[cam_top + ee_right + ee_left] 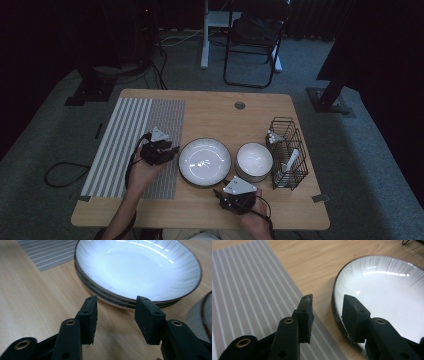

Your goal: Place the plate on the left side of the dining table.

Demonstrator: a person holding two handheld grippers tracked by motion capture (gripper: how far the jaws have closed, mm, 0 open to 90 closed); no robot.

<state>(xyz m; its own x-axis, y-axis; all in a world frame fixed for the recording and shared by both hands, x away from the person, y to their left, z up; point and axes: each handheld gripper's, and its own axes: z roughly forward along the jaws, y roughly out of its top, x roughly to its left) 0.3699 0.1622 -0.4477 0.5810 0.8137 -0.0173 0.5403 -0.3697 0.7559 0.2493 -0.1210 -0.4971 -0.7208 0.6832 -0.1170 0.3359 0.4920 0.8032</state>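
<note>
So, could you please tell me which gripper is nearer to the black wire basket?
Right. The right gripper sits left of and nearer the person than the black wire basket; the left gripper lies beyond the plates.

On my counter (210,112) I see the mat (131,145) left, stacked plates (205,161) centre, bowls (254,161) then rack (288,152) right.

Wooden tabletop (210,107) and what rests on it

A striped placemat (131,142) covers its left side; stacked plates (205,161) sit mid-table, stacked bowls (254,161) beside them, and a black wire rack (288,153) stands at right.
</note>
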